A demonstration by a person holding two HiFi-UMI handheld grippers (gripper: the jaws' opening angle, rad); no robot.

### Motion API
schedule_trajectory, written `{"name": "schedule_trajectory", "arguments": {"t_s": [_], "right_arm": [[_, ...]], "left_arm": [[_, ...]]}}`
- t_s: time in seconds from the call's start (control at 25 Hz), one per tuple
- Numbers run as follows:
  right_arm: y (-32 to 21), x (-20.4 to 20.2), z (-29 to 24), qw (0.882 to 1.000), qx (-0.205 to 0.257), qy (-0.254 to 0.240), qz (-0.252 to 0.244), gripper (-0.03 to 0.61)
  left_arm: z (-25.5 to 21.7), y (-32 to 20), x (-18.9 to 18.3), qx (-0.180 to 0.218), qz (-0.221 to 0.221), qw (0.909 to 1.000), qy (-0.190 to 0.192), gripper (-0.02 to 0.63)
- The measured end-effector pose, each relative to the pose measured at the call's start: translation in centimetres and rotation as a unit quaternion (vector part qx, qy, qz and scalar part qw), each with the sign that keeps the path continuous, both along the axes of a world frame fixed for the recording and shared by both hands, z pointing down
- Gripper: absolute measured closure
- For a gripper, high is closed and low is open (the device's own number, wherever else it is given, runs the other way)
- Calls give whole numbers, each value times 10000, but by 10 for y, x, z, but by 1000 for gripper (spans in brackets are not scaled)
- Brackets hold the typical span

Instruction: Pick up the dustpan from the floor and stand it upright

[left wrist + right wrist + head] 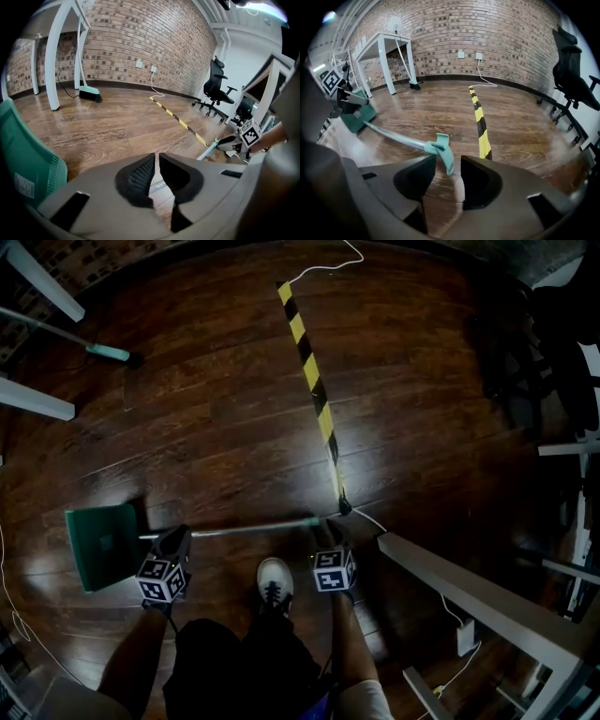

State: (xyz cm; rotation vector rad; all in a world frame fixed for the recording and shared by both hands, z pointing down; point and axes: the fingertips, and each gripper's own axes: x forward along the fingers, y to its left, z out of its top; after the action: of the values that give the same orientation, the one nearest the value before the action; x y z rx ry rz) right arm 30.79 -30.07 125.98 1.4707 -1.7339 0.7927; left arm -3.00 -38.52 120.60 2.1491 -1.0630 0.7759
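Two grippers are hovering low over the dustpan (105, 547), lying flat on the floor (225, 427) beyond the person's shoe (274, 582): the left gripper (173, 542), jaws nearly together on nothing, above the handle (239, 529) beside the green pan (21, 159); the right gripper (445, 176), jaws spread and empty, framing the teal handle tip (441, 151). Opening the left and clamping squarely before lifting is looking advisable. Only the head view is showing the dustpan whole; only the gripper views, the sockets (478, 56) on the far brick wall (511, 37).

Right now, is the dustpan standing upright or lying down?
Lying down. The green dustpan rests flat on the wooden floor, its long handle stretched level along the boards.
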Motion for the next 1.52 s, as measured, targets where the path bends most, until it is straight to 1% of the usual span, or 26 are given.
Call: {"name": "schedule_trajectory", "arguments": {"t_s": [0.16,0.36,0.48,0.64,0.72,0.88,1.08,1.24,1.36,1.52], "right_arm": [[0,4,29,9996,-41,171,-209,402],[-10,3,41,9994,130,271,-182,405],[-15,0,45,9983,206,476,-267,521],[-16,4,38,9985,249,481,89,522],[-16,1,24,9983,260,502,136,522],[-14,-5,-26,9974,327,640,71,522],[-6,-4,-107,9958,349,812,230,520],[-8,-5,-176,9941,492,933,242,514],[-7,-3,-231,9911,502,1199,270,508],[-4,-7,-308,9837,384,1752,73,502]], "left_arm": [[20,2,-4,13,-13,10000,-30,578],[34,-2,2,35,36,10000,7,578],[40,-3,9,49,142,9999,35,578],[36,1,9,33,99,9999,105,578],[30,3,1,-2,52,10000,80,578],[-2,7,-4,-20,94,9999,55,583],[-69,20,-2,-21,110,9998,149,591],[-116,32,-2,-99,121,9997,186,591],[-156,39,-3,-162,88,9996,227,591],[-213,44,-10,-259,-19,9994,234,591]]}}
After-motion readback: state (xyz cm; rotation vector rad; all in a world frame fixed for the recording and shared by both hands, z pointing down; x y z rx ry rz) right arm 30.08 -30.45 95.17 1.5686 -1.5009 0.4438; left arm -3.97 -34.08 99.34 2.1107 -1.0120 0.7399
